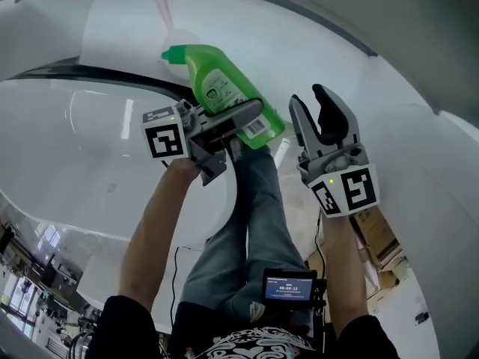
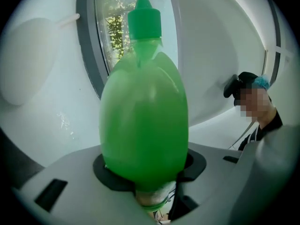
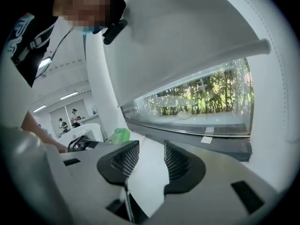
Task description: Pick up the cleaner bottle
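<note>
Firmly clamped in the left gripper (image 1: 238, 126), jaws spread wide and pressing on its lower body: green cleaner bottle (image 2: 143, 125), up in the air with nothing under it, before a curved white wall (image 2: 42, 78) and window (image 2: 112, 36). Long axis straight out along the jaws, cap (image 2: 144, 20) farthest away. Just beside it on the right, right gripper (image 3: 146, 161), jaws parted, empty. Pick-up apparently done; only a steady hold needed.

Right tongs (image 3: 151, 149) empty, jaws apart above white surface (image 3: 143, 186). Green cleaner bottle (image 3: 119, 136) partly seen beyond left jaw. Window (image 3: 201, 97) with foliage behind, across right half.
</note>
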